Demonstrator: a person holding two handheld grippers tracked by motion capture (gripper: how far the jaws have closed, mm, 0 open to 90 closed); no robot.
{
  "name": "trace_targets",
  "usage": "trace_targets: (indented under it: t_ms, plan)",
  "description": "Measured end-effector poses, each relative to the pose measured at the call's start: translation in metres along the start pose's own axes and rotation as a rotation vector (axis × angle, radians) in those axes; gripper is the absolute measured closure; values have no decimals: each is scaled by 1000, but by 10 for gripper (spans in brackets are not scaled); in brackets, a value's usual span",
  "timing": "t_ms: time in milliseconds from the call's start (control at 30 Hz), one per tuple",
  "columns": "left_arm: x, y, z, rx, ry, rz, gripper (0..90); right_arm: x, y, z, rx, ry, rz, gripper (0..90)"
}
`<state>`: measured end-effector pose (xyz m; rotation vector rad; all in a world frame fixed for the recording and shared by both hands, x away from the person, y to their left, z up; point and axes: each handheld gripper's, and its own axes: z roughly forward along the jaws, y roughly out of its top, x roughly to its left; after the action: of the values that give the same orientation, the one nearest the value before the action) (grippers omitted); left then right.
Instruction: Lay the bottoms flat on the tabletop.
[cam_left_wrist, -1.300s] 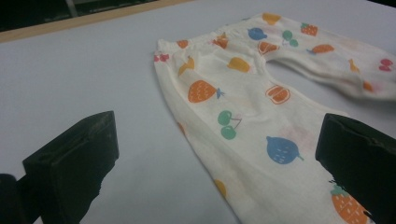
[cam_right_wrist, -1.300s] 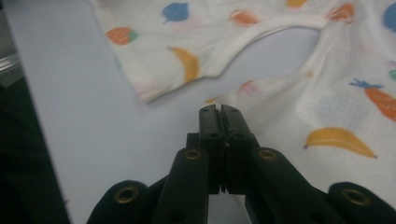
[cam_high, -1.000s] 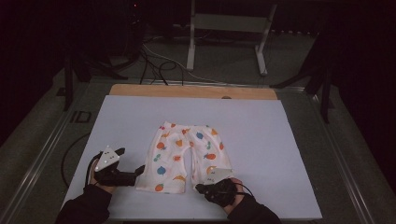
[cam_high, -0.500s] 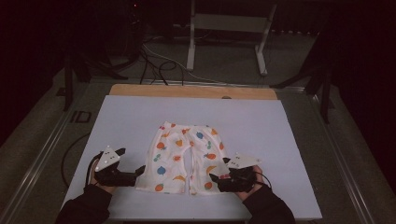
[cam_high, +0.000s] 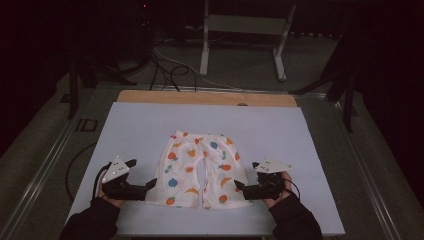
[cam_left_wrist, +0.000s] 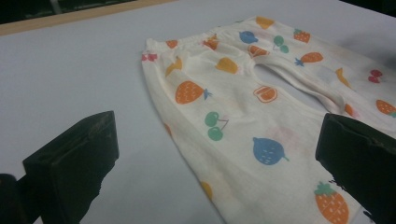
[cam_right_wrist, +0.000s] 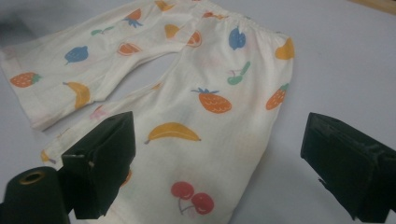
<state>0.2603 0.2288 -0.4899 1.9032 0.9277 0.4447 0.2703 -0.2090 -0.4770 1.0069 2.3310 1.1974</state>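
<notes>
Shorts (cam_high: 202, 169) lie flat on the near middle of the table (cam_high: 280, 130). Left gripper (cam_high: 148, 186) gapes at their left leg; right gripper (cam_high: 239, 187), jaws just spread apart, flanks the right leg, pinching nothing.

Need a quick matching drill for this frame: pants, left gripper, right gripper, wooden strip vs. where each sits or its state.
Things:
1. fruit-print pants
2. left gripper
3. right gripper
4. wooden strip

Places or states:
A. along the table's far edge
B. spread flat mid-table, waistband away from the person
C. jaws open at the outer edge of the pant leg on the high view's right
D. jaws open at the outer edge of the pant leg on the high view's left

Pairs: 1-B, 2-D, 3-C, 4-A
</notes>
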Motion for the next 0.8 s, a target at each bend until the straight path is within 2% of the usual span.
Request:
trace_targets:
  t_ms: [33, 167, 200, 267, 400, 467, 600, 667, 800]
  plan:
    - [0, 1, 0, 2, -5, 2, 4, -1, 0, 0, 0, 11, 8, 98]
    - [-1, 5, 1, 9, -28, 0, 4, -2, 3, 0, -5, 0, 4, 98]
    - [-2, 6, 2, -2, -27, 2, 4, -3, 4, 0, -4, -2, 4, 98]
    - [-3, 9, 3, 6, -28, 24, 4, -4, 7, 1, -6, -11, 1, 99]
    - [-4, 14, 5, 25, -47, 7, 4, -8, 9, 0, -17, -6, 14, 99]
    - [-4, 16, 7, 35, -55, 5, 4, -9, 12, 1, -13, -10, 6, 99]
    - [-3, 23, 10, 37, -69, 7, 4, -12, 18, 0, -10, -21, 8, 99]
    - [-3, 32, 12, 36, -75, 21, 4, -15, 25, 0, -28, -28, 4, 99]
    - [-2, 42, 18, 42, -83, 34, 4, -19, 34, 5, -23, -32, -2, 99]
